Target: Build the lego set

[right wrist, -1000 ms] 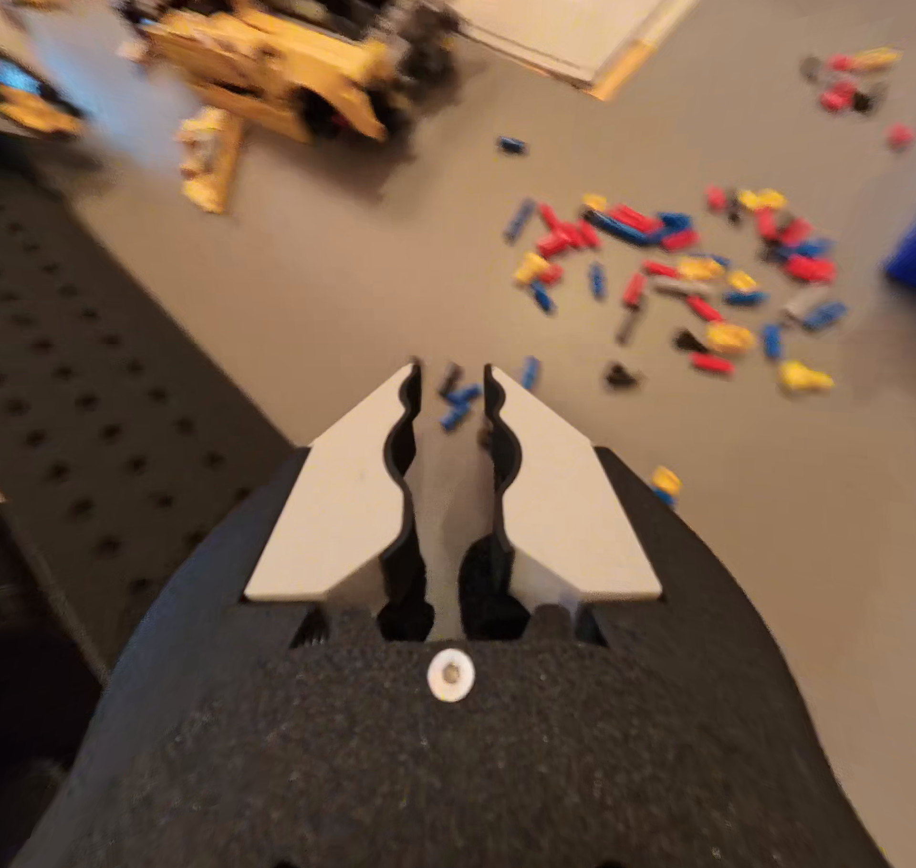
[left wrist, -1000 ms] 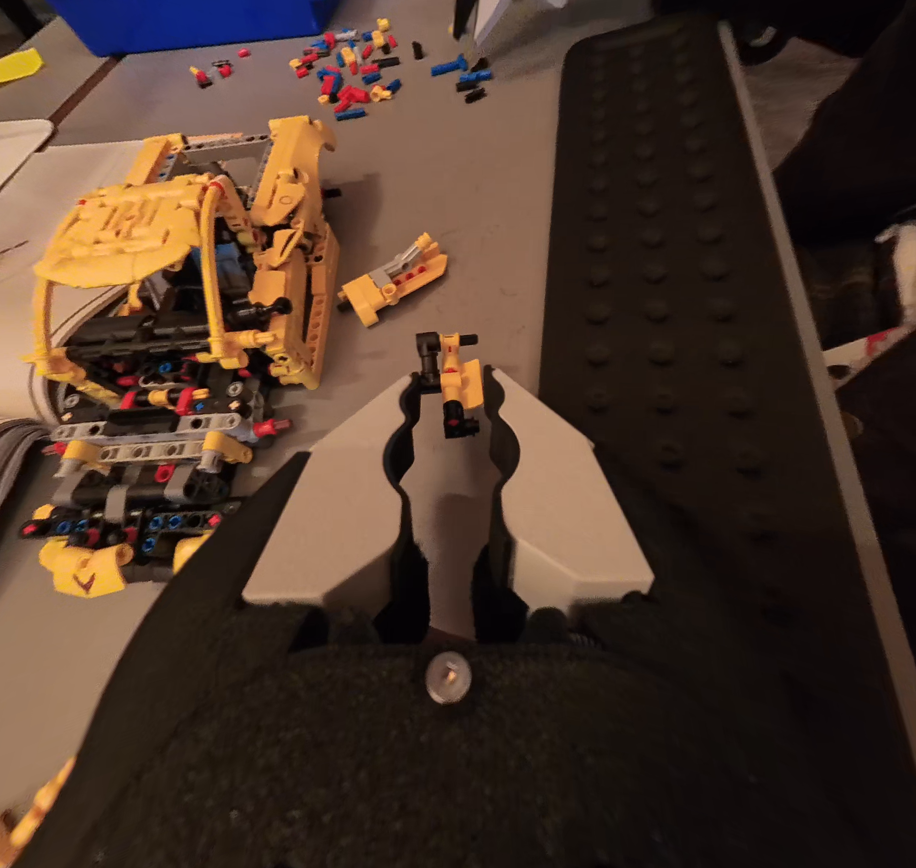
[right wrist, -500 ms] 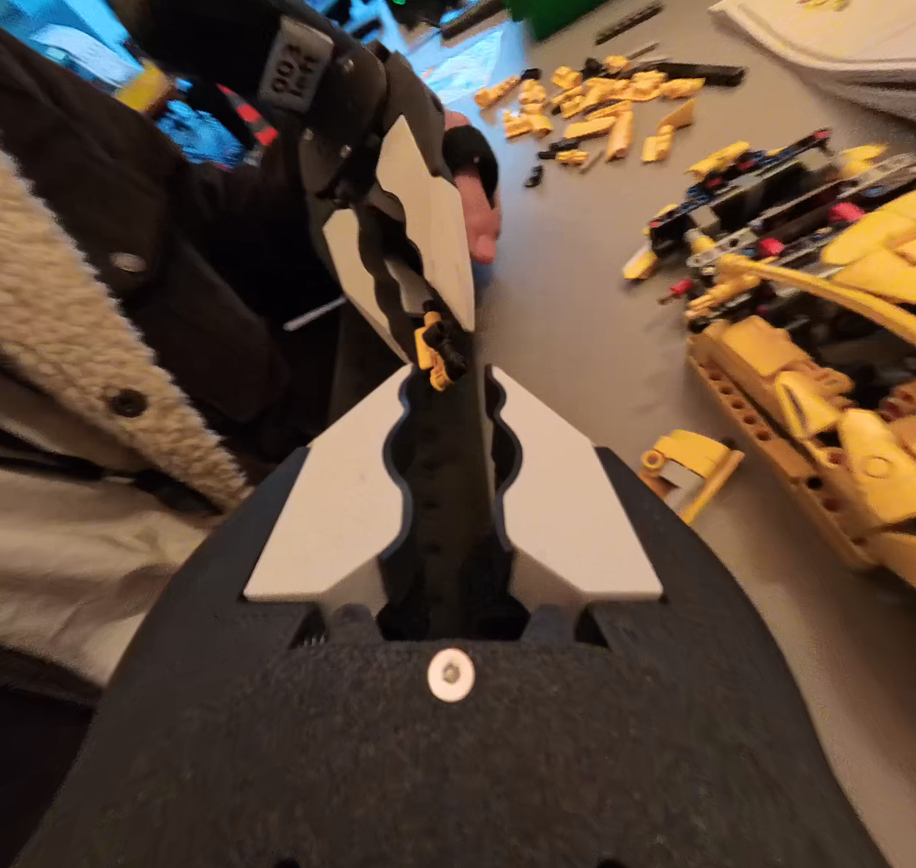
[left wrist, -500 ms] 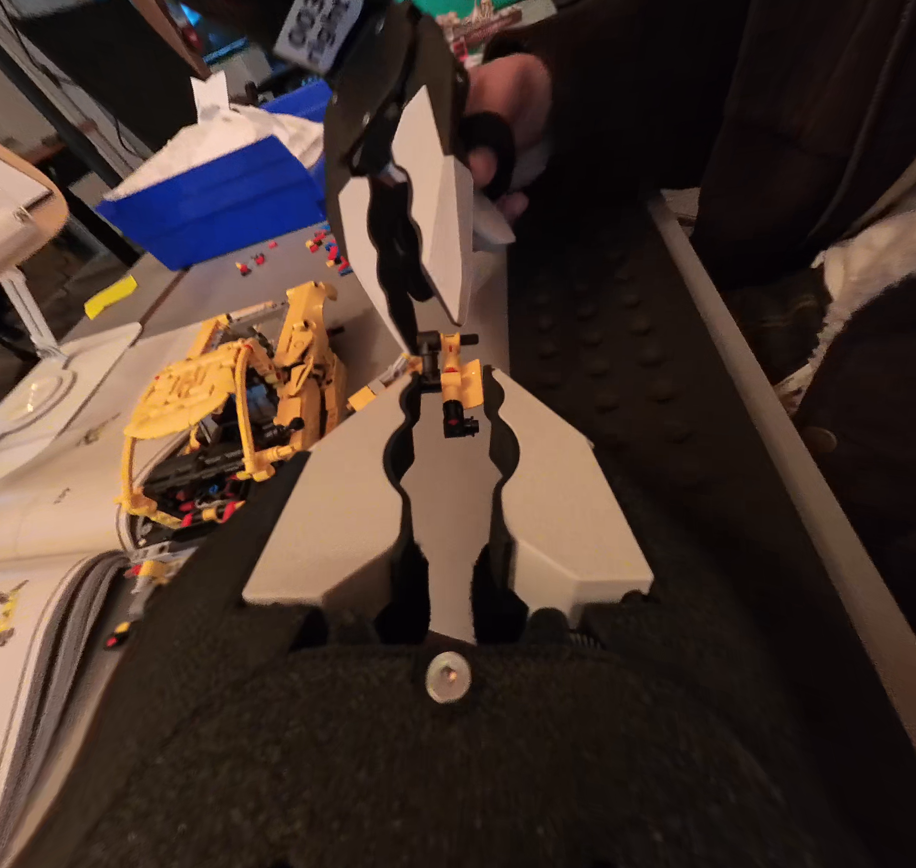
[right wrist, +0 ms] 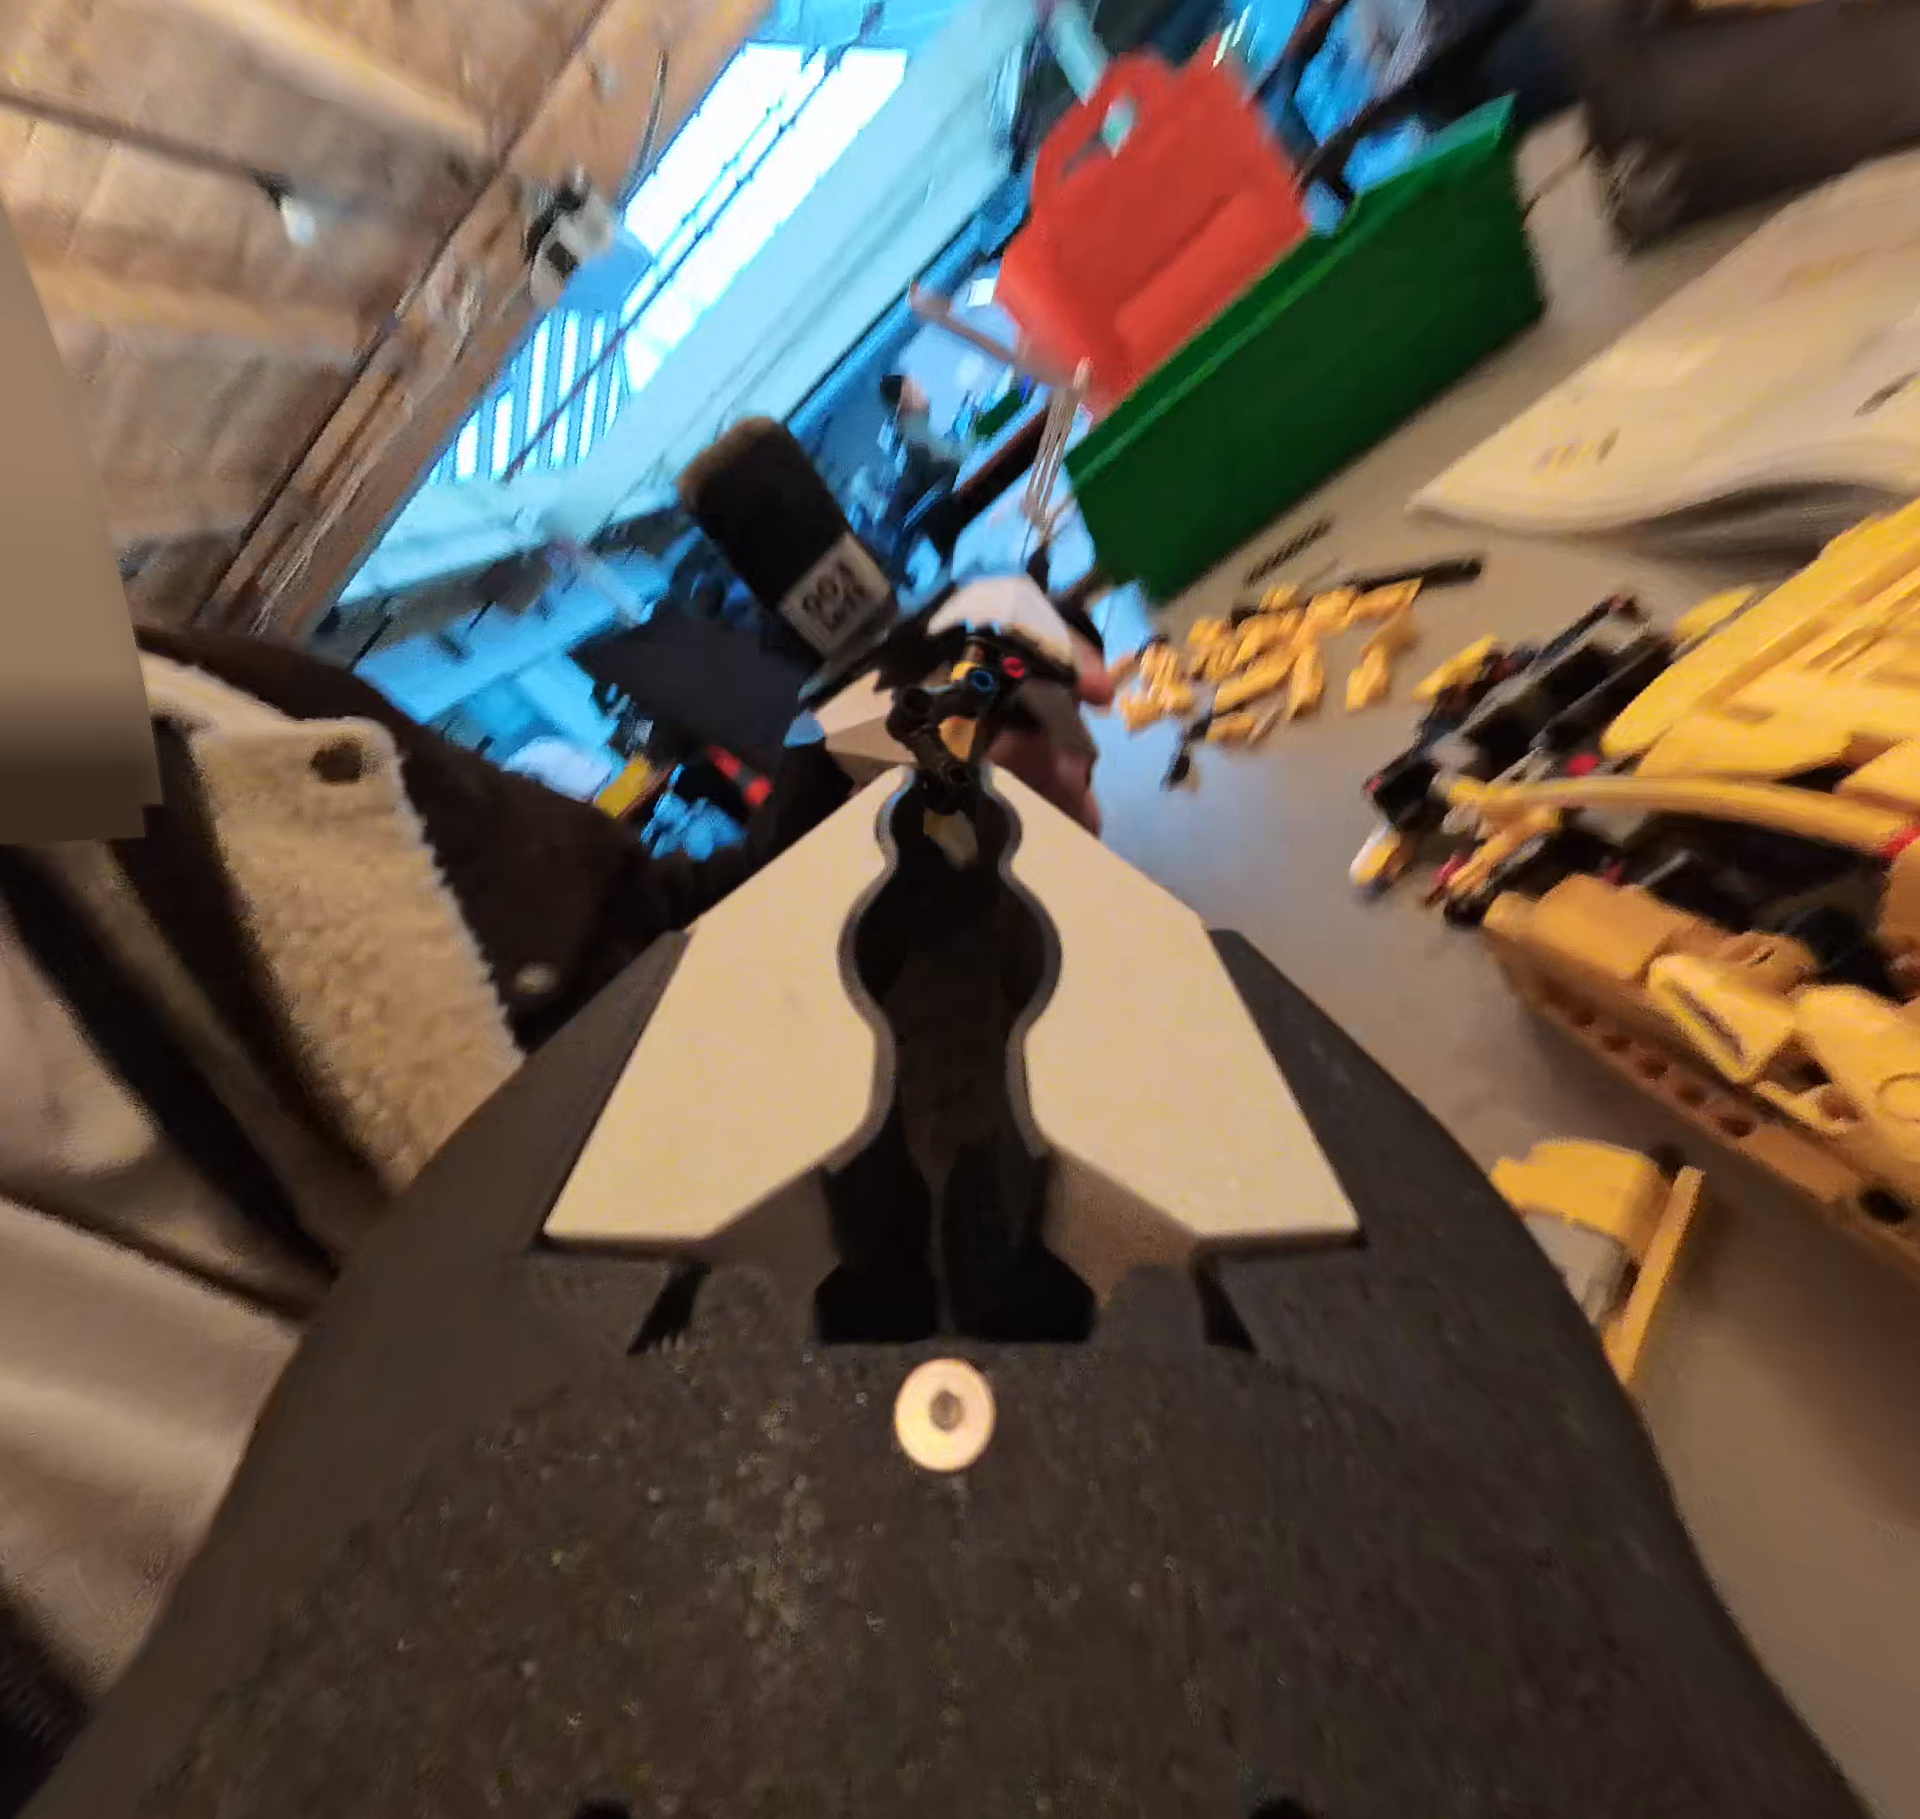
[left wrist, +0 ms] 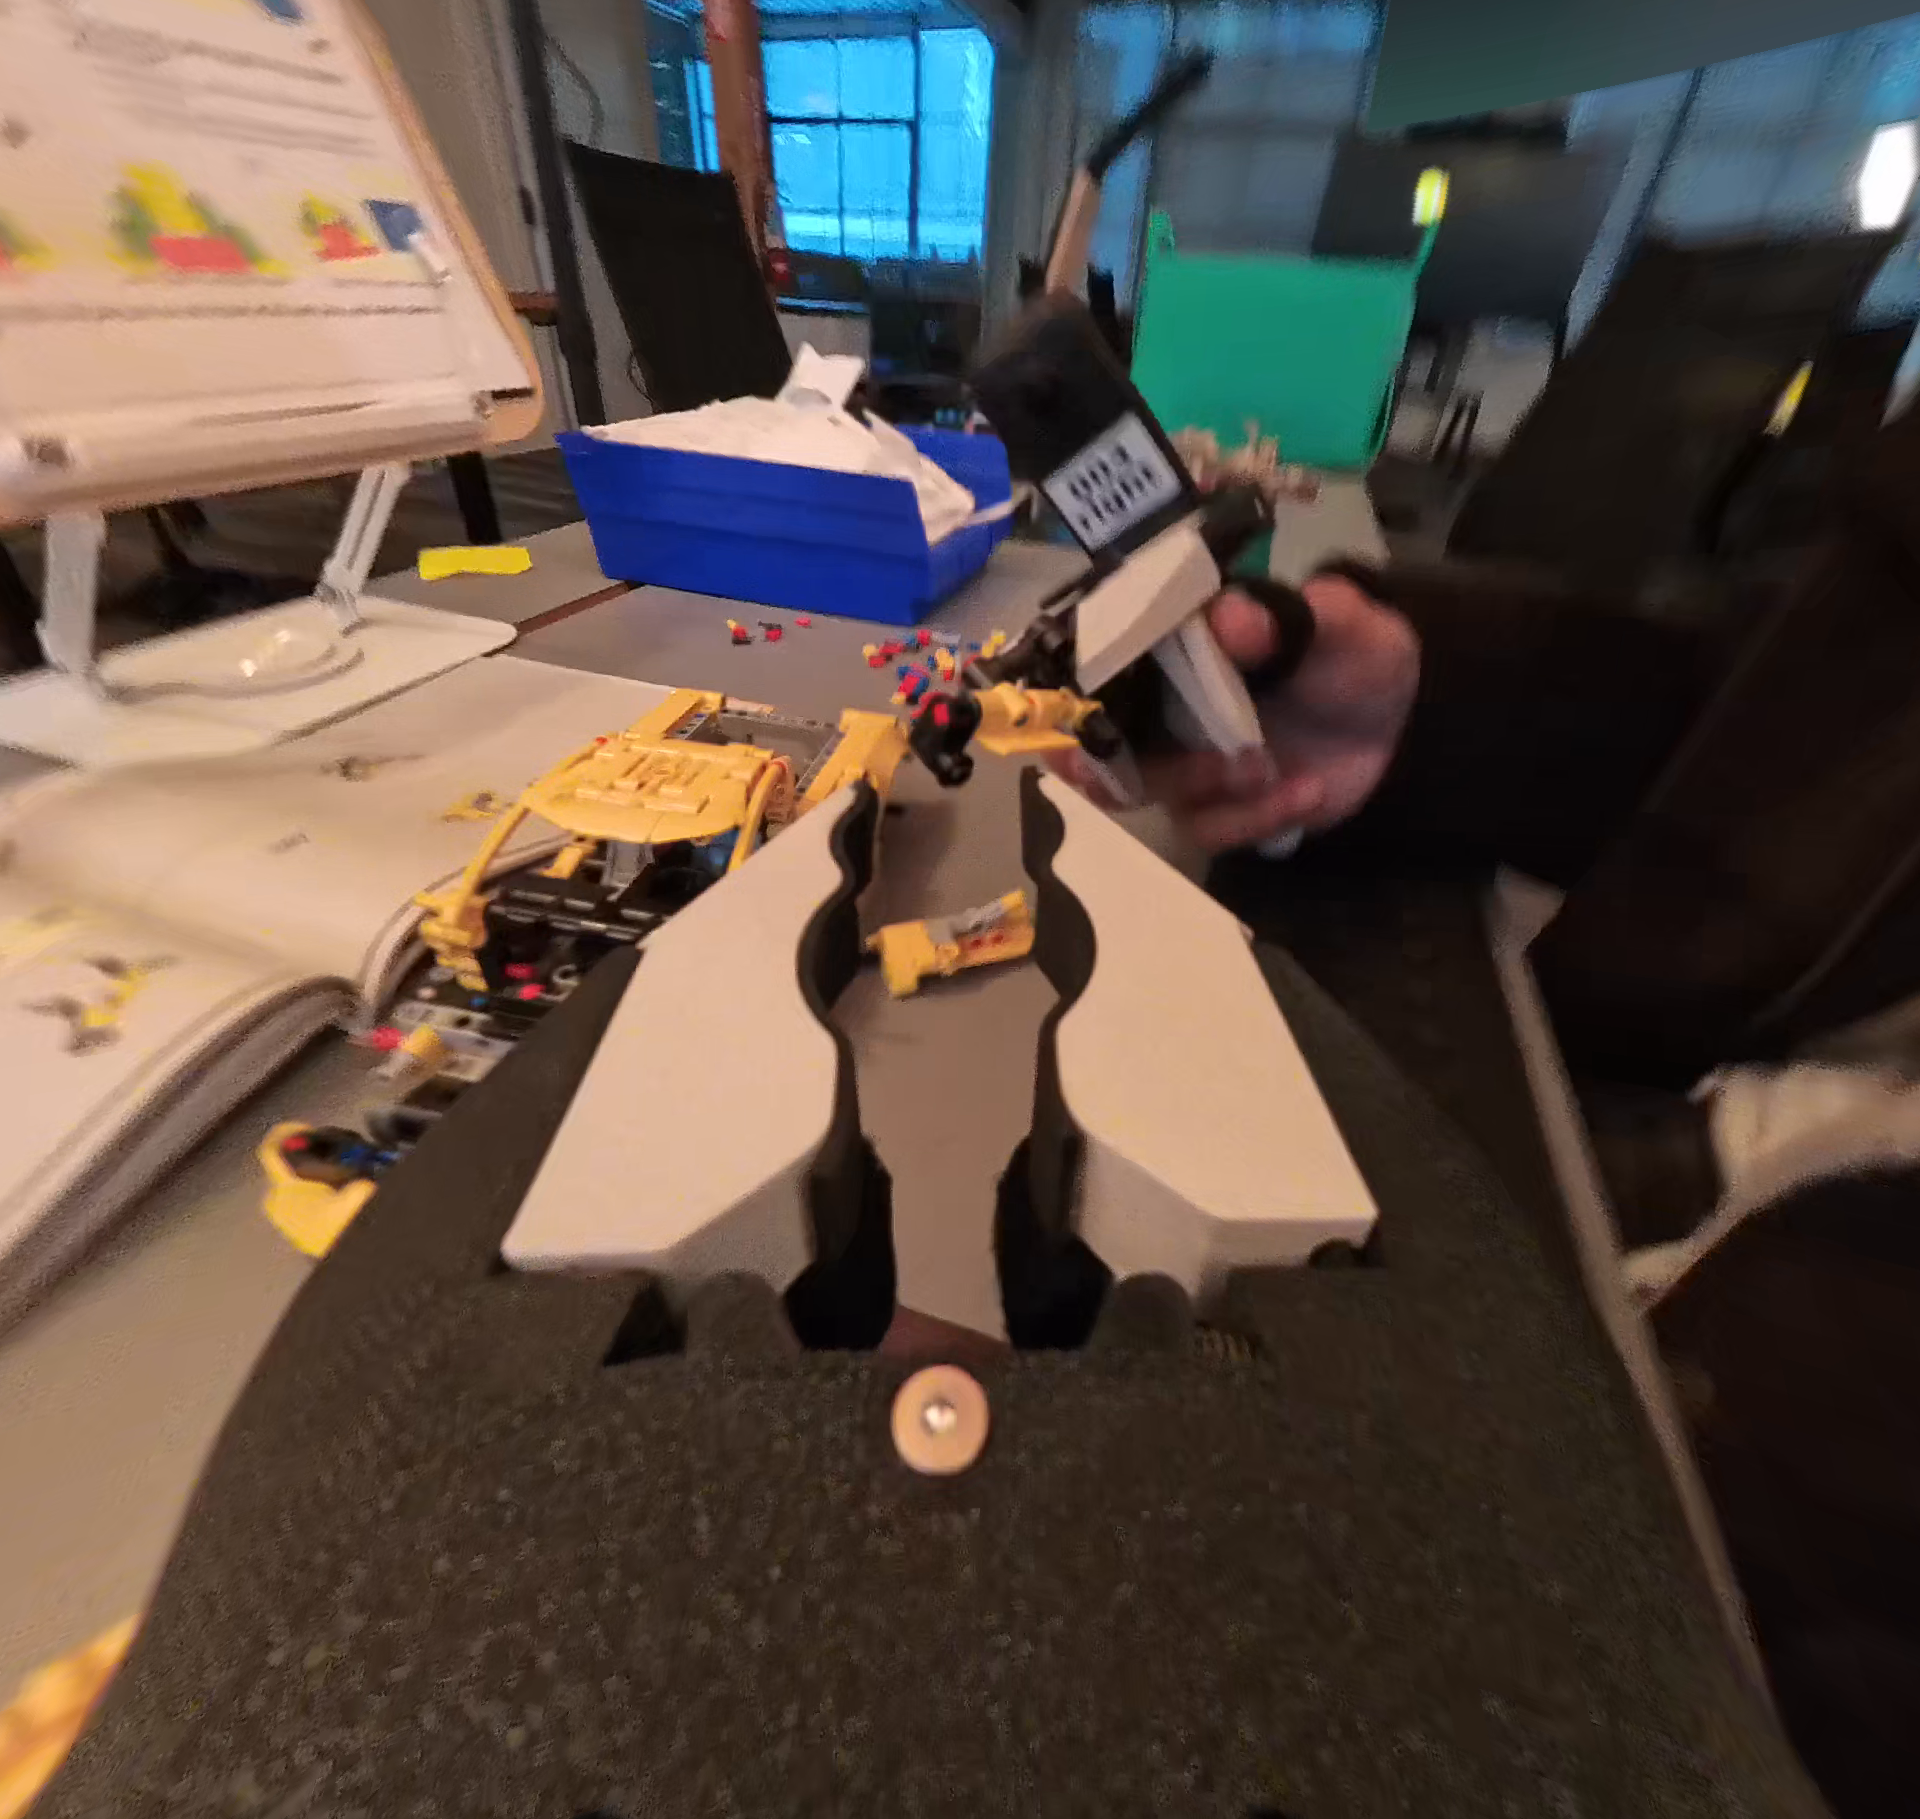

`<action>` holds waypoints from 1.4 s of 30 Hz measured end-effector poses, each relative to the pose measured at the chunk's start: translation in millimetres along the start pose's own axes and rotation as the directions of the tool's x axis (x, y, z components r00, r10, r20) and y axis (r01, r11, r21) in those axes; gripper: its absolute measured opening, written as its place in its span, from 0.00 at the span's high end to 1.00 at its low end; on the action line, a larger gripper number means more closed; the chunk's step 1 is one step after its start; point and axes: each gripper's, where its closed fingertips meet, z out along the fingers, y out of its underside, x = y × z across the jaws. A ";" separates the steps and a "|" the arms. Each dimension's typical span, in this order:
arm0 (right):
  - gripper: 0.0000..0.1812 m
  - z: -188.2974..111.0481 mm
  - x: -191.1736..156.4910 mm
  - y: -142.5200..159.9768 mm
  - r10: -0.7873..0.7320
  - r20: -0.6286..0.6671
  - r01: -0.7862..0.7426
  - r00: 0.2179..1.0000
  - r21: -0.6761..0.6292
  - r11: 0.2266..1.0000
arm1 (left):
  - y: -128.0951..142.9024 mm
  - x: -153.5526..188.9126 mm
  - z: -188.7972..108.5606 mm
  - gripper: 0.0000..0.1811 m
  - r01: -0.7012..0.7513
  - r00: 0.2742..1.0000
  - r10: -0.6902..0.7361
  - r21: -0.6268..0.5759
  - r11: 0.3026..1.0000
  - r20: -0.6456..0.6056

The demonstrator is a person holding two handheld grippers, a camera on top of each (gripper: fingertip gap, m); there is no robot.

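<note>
A small yellow-and-black lego assembly (left wrist: 1003, 720) is held in the air just past my left fingertips. My right gripper (right wrist: 945, 798) is shut on it (right wrist: 948, 730), and that gripper also shows in the left wrist view (left wrist: 1143, 626) with a hand around it. My left gripper (left wrist: 945, 798) is open with nothing between its jaws. It shows farther off in the right wrist view (right wrist: 997, 616), close to the assembly. The partly built yellow car (left wrist: 644, 834) stands on the grey table and also appears in the right wrist view (right wrist: 1714, 886).
A small yellow sub-assembly (left wrist: 956, 938) lies on the table beside the car. Loose small pieces (left wrist: 925, 652) lie before a blue bin (left wrist: 779, 543). An open instruction book (left wrist: 156, 938), a page stand (left wrist: 208, 211), a black mat (left wrist: 1403, 990) and a pile of yellow parts (right wrist: 1268, 657) surround it. Both grippers' tips are close together, under 4 cm apart.
Both grippers rose and tilted up from the table. The small assembly passed from my left gripper to my right: the right closed on it and the left let go.
</note>
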 end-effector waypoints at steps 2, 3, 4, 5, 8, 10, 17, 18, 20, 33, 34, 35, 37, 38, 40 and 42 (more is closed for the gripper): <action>0.96 -1.3 -6.4 -21.7 -0.060 -0.012 0.061 0.998 0.169 0.984 | -9.7 -9.9 -1.4 0.84 0.184 0.983 -0.185 0.071 0.980 0.016; 0.96 -3.2 -7.9 -31.6 -0.085 -0.028 0.089 0.996 0.249 0.964 | -14.5 -11.8 -1.5 0.83 0.263 0.964 -0.265 0.114 0.958 0.006; 0.96 -4.2 -4.6 -36.3 -0.097 -0.066 0.112 0.993 0.285 0.952 | -20.5 -9.1 -0.7 0.83 0.342 0.939 -0.341 0.162 0.926 -0.035; 0.96 -2.5 -3.6 -35.9 -0.113 -0.081 0.132 0.990 0.289 0.948 | -25.3 -4.8 1.6 0.83 0.419 0.908 -0.409 0.193 0.887 -0.088; 0.96 1.3 -4.2 -33.4 -0.150 -0.110 0.175 0.983 0.269 0.947 | -35.6 -0.7 7.9 0.85 0.579 0.816 -0.543 0.267 0.771 -0.199; 0.96 2.1 -5.6 -32.6 -0.165 -0.115 0.191 0.979 0.262 0.946 | -40.7 -6.6 6.2 0.87 0.616 0.787 -0.575 0.321 0.719 -0.223; 0.95 6.9 -9.0 -27.9 -0.176 -0.096 0.194 0.980 0.243 0.950 | -34.9 4.9 14.1 0.87 0.585 0.810 -0.540 0.263 0.767 -0.229; 0.95 8.1 -8.7 -26.4 -0.181 -0.100 0.200 0.978 0.233 0.952 | -35.9 5.3 13.7 0.88 0.589 0.807 -0.541 0.266 0.763 -0.237; 0.95 10.9 -9.7 -24.0 -0.198 -0.105 0.216 0.975 0.217 0.952 | -35.8 4.8 13.0 0.92 0.596 0.802 -0.546 0.268 0.757 -0.243; 0.85 -32.3 -6.5 -28.6 -0.249 -0.196 0.270 0.948 0.085 0.959 | -24.9 -6.1 -6.5 0.97 0.467 0.883 -0.447 0.178 0.866 -0.142; 0.85 -52.6 -2.0 -28.4 -0.294 -0.261 0.308 0.920 0.016 0.951 | -18.4 -9.6 -9.8 0.97 0.416 0.909 -0.406 0.136 0.899 -0.094; 0.85 -76.7 5.6 -28.2 -0.341 -0.346 0.344 0.874 -0.055 0.937 | -11.9 -14.8 -13.8 0.97 0.355 0.935 -0.353 0.096 0.930 -0.038; 0.83 -129.2 23.7 -23.6 -0.447 -0.508 0.392 0.736 -0.218 0.894 | 1.2 -27.9 -22.5 0.96 0.243 0.968 -0.243 0.011 0.970 0.066; 0.82 -152.4 29.0 -19.4 -0.497 -0.554 0.402 0.668 -0.292 0.868 | 6.3 -35.4 -26.5 0.97 0.205 0.973 -0.201 -0.020 0.979 0.111; 0.80 -185.3 32.7 -10.6 -0.553 -0.594 0.402 0.584 -0.380 0.833 | 9.4 -43.9 -30.9 0.97 0.204 0.970 -0.198 -0.025 0.979 0.144; 0.78 -204.1 35.0 -1.8 -0.559 -0.617 0.376 0.555 -0.413 0.829 | 10.9 -43.7 -29.1 0.97 0.224 0.967 -0.220 -0.020 0.974 0.126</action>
